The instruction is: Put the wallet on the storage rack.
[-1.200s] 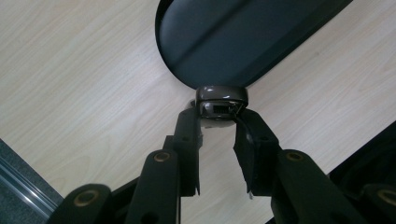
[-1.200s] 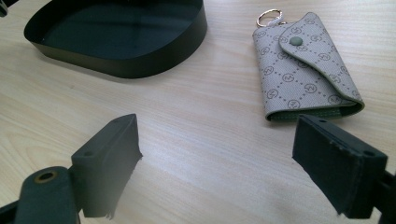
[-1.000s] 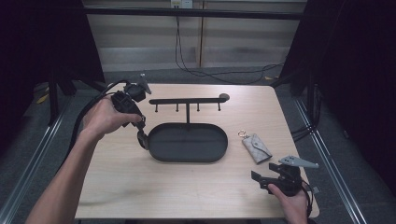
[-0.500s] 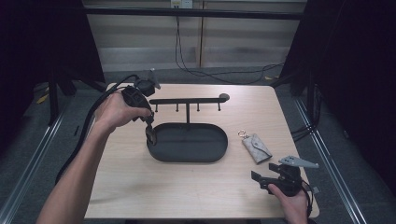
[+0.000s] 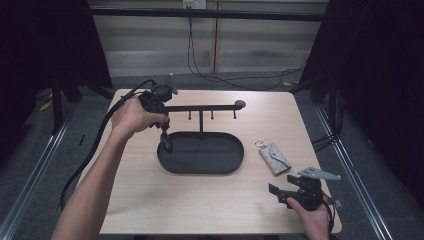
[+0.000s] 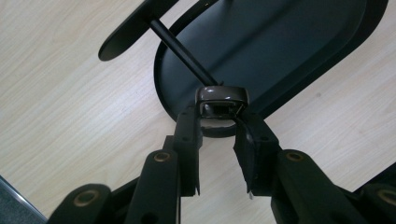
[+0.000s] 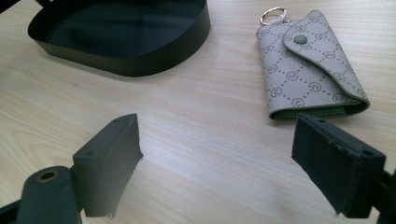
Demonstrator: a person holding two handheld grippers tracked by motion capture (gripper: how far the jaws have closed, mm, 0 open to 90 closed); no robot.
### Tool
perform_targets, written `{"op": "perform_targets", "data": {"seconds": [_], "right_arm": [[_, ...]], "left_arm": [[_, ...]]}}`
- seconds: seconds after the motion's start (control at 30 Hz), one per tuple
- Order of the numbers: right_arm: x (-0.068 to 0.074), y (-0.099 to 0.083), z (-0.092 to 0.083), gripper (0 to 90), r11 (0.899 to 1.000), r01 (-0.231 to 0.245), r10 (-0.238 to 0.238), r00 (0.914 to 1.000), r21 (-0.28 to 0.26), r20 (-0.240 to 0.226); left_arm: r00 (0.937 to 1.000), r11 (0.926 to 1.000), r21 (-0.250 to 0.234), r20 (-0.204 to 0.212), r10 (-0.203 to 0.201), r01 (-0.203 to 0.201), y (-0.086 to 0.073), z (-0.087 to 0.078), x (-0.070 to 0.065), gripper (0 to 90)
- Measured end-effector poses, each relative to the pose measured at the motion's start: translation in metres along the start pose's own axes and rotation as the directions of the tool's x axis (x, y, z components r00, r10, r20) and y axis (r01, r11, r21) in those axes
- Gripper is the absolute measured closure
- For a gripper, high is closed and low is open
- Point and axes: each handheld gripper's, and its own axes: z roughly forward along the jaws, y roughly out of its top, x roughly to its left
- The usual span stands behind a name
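Over the left end of the black oval metal tray point(image 5: 200, 167) on the desk point(image 5: 150, 200), the left gripper point(image 6: 218, 122) pinches a small dark glossy ring-like object point(image 6: 221, 97); the right gripper point(image 7: 217, 163), jaws wide apart, rests near the patterned grey fabric key pouch point(image 7: 308, 65), just far-right of it

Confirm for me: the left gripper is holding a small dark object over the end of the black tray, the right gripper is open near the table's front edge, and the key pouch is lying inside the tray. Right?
Not quite. The key pouch lies on the bare table, right of the black tray, not inside it; the high view shows this. The rest holds: the left gripper grips a small dark object over the tray's end, and the right gripper is open near the front edge.
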Motion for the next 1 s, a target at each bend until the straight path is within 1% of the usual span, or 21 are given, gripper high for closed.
{"op": "perform_targets", "data": {"seconds": [0.03, 0.07, 0.1, 0.17, 0.23, 0.27, 0.3, 0.33, 0.4, 0.5, 0.57, 0.6, 0.67, 0.83, 0.9, 0.93, 1.0], "right_arm": [[0.0, 0.0, 0.0, 15.1, 1.0, 0.0, 0.0, 1.0, 0.0, 0.0], [0.0, 0.0, 0.0, 15.1, 1.0, 0.001, -0.001, 1.0, 0.0, -0.001], [0.0, 0.0, 0.0, 15.2, 1.0, 0.001, -0.001, 1.0, 0.0, -0.004], [0.0, 0.0, 0.0, 15.2, 1.0, 0.002, -0.002, 1.0, 0.001, -0.004], [0.0, 0.0, 0.0, 15.3, 1.0, 0.0, 0.0, 1.0, 0.003, -0.005], [0.0, 0.0, 0.0, 15.2, 1.0, 0.0, 0.0, 1.0, 0.002, -0.005], [0.0, 0.0, 0.0, 15.2, 1.0, 0.0, 0.0, 1.0, 0.002, -0.005], [0.0, 0.0, 0.0, 15.2, 1.0, 0.001, -0.001, 1.0, 0.002, -0.006], [0.0, 0.0, 0.0, 15.2, 1.0, 0.0, 0.0, 1.0, 0.0, -0.006], [0.0, 0.0, 0.0, 15.4, 1.0, -0.002, 0.002, 1.0, 0.001, -0.009], [0.0, 0.0, 0.0, 15.4, 1.0, -0.001, 0.001, 0.9999, 0.001, -0.01], [0.0, 0.0, 0.0, 15.4, 1.0, 0.0, 0.0, 1.0, 0.001, -0.01], [0.0, 0.0, 0.0, 15.5, 1.0, -0.001, 0.001, 1.0, 0.001, -0.01], [0.0, 0.0, 0.0, 15.6, 1.0, -0.002, 0.002, 0.9999, 0.0, -0.012], [0.0, 0.0, 0.0, 15.7, 1.0, -0.002, 0.002, 0.9999, -0.001, -0.013], [0.0, 0.0, 0.0, 15.7, 1.0, -0.001, 0.001, 0.9999, -0.001, -0.012], [0.0, 0.0, 0.0, 15.7, 1.0, -0.001, 0.001, 0.9999, -0.001, -0.014]], "left_arm": [[1.0, 1.0, 0.001, -0.005, -0.007, 0.007, 0.001, 0.001, 0.0, 70.9], [0.9998, 0.9998, -0.01, -0.01, -0.015, 0.015, 0.002, 0.002, 0.001, 70.9], [0.9994, 0.9996, -0.01, -0.024, -0.025, 0.025, 0.003, 0.003, 0.001, 70.9], [0.9996, 0.9996, -0.01, -0.006, -0.027, 0.027, 0.005, 0.005, 0.002, 70.9], [0.9992, 0.9993, -0.009, -0.016, -0.036, 0.036, 0.007, 0.006, 0.003, 70.9], [0.9993, 0.9993, -0.01, -0.002, -0.037, 0.037, 0.007, 0.006, 0.004, 70.9], [0.9988, 0.9987, -0.01, -0.008, -0.049, 0.049, 0.008, 0.007, 0.003, 70.9], [0.9987, 0.9988, -0.008, -0.016, -0.048, 0.048, 0.008, 0.007, 0.004, 70.9], [0.9987, 0.9986, -0.013, 0.0, -0.051, 0.051, 0.009, 0.008, 0.005, 70.9], [0.9981, 0.998, -0.014, -0.007, -0.061, 0.061, 0.011, 0.008, 0.006, 70.9], [0.9977, 0.9974, -0.023, 0.003, -0.068, 0.068, 0.012, 0.009, 0.007, 70.8], [0.9973, 0.9971, -0.022, -0.003, -0.073, 0.073, 0.012, 0.008, 0.008, 70.8], [0.9969, 0.9967, -0.018, 0.001, -0.079, 0.079, 0.012, 0.008, 0.008, 70.8], [0.9967, 0.9965, -0.022, 0.009, -0.08, 0.08, 0.014, 0.011, 0.008, 70.7], [0.9964, 0.9962, -0.02, 0.008, -0.085, 0.085, 0.014, 0.012, 0.008, 70.7], [0.9966, 0.9965, -0.015, -0.001, -0.082, 0.082, 0.013, 0.011, 0.009, 70.7], [0.9963, 0.9962, -0.021, 0.014, -0.085, 0.085, 0.012, 0.011, 0.009, 69.2]]}}
